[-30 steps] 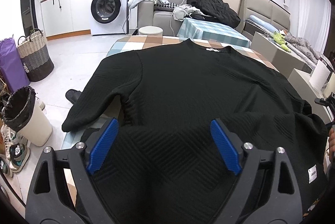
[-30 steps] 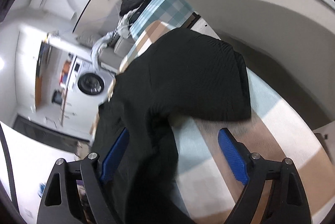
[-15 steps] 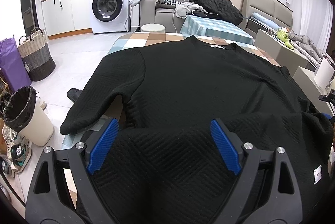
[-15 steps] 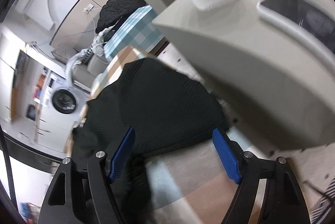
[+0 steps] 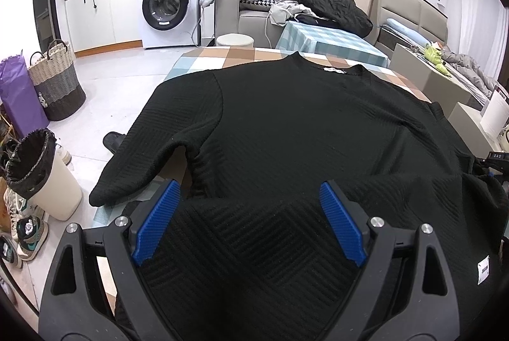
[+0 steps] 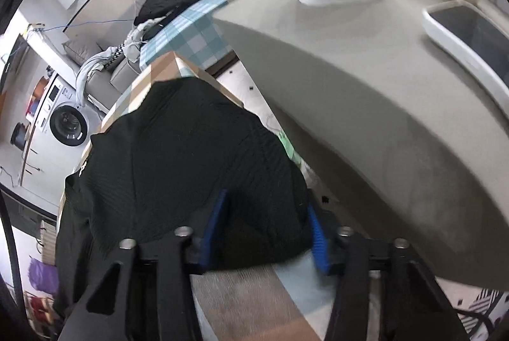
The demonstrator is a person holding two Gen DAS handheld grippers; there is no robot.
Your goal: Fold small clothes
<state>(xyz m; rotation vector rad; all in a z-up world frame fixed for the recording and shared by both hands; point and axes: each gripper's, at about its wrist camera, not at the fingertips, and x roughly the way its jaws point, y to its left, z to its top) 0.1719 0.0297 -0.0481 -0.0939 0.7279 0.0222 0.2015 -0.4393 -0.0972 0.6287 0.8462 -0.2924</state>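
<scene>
A: Where is the black ribbed knit sweater point(image 5: 302, 131)?

B: It lies spread flat on the counter with the checked brown, white and blue cloth point(image 5: 219, 56), its neckline toward twelve o'clock and its hem folded up under the left gripper point(image 5: 249, 221).

A: And that gripper's jaws?

B: They stand wide apart over the doubled hem, closing on nothing.

A: The right gripper point(image 6: 265, 228)?

B: Its blue pads point(image 6: 316, 232) straddle the sleeve end point(image 6: 254, 213) at the counter's edge; the jaws are narrowed, but whether they pinch the cloth I cannot tell.

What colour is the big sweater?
The sweater is black, clearest in the left wrist view.
</scene>
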